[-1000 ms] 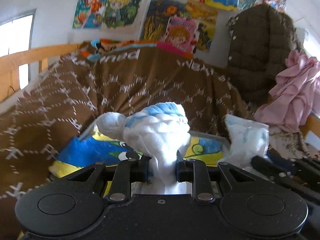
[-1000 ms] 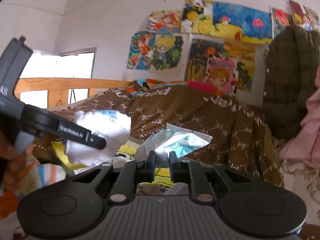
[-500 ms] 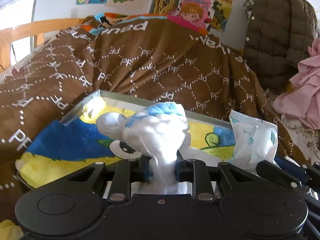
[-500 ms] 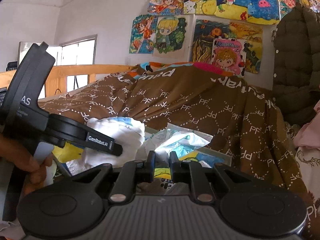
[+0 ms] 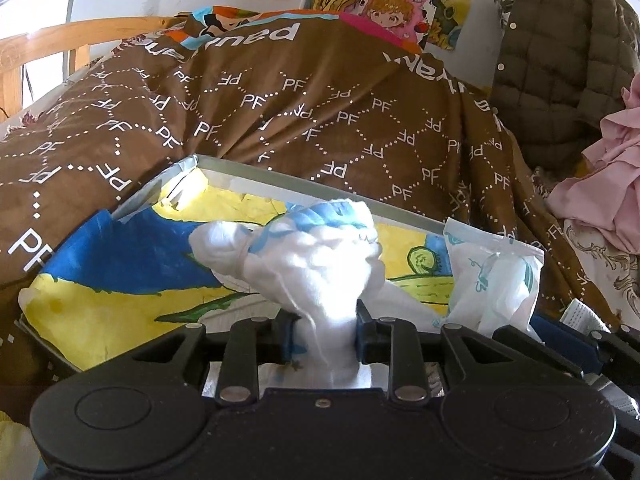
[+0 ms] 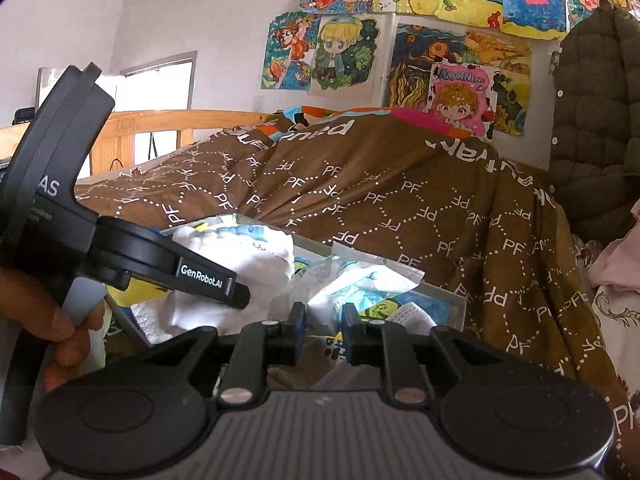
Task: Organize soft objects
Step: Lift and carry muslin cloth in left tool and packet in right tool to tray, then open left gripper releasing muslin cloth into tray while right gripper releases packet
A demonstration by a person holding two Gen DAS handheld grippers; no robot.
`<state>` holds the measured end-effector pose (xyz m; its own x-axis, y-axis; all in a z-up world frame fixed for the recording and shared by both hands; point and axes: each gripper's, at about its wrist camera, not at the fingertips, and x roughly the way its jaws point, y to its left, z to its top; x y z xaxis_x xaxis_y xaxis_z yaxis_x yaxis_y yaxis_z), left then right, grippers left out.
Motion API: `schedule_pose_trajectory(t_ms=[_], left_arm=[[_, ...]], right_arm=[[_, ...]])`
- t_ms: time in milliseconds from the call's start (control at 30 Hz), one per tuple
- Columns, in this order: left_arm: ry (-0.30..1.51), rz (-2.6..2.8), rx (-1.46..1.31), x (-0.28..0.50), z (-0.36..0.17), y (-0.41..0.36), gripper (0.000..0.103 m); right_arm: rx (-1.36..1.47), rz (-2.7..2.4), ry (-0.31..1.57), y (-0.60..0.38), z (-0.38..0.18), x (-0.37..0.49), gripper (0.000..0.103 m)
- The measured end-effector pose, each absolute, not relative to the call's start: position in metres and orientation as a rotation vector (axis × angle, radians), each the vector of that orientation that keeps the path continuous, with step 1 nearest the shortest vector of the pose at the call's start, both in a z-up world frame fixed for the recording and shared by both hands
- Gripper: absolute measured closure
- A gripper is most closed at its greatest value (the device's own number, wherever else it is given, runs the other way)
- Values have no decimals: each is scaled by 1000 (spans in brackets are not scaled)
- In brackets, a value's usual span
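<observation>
Since a second ago your left gripper [image 5: 323, 340] has dipped toward the tray [image 5: 320, 188], so the painted sheet lining it now fills more of the left view. Both sets of jaws have just been opening. The left pair still pinch the white-and-blue soft bundle [image 5: 304, 264] by its neck, low over the tray. The right gripper [image 6: 323, 330] stands slightly apart with nothing clamped; the crinkled blue-and-white packet [image 6: 360, 280] lies just ahead of its tips, at the tray's right end.

Risks from here:
- Left jaws widening further: the bundle slips out early and may roll toward the tray's near edge.
- The bundle unrolls once freed.
- Your right tips are close to the packet; a forward nudge could shove it against the brown blanket [image 6: 400, 208].
</observation>
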<state>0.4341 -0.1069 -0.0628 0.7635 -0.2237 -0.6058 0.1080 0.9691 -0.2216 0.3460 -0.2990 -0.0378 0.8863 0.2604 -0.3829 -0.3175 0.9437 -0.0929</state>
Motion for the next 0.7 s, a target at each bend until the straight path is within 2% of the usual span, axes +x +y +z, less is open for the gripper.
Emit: schedule_pose_trajectory(t_ms=[200, 267, 333, 433, 700], left_arm=[[693, -164, -168, 433, -60, -109, 69], [692, -156, -170, 431, -60, -109, 66], [692, -145, -176, 429, -59, -108, 64], [695, -120, -187, 423, -55, -105, 57], [643, -73, -187, 401, -28, -96, 32]], right_arm=[[-152, 295, 373, -301, -36, 347, 75], [-155, 291, 369, -302, -36, 345, 69], [-158, 286, 360, -302, -34, 343, 52], [-159, 279, 338, -303, -30, 339, 40], [-128, 254, 273, -312, -14, 324, 17]])
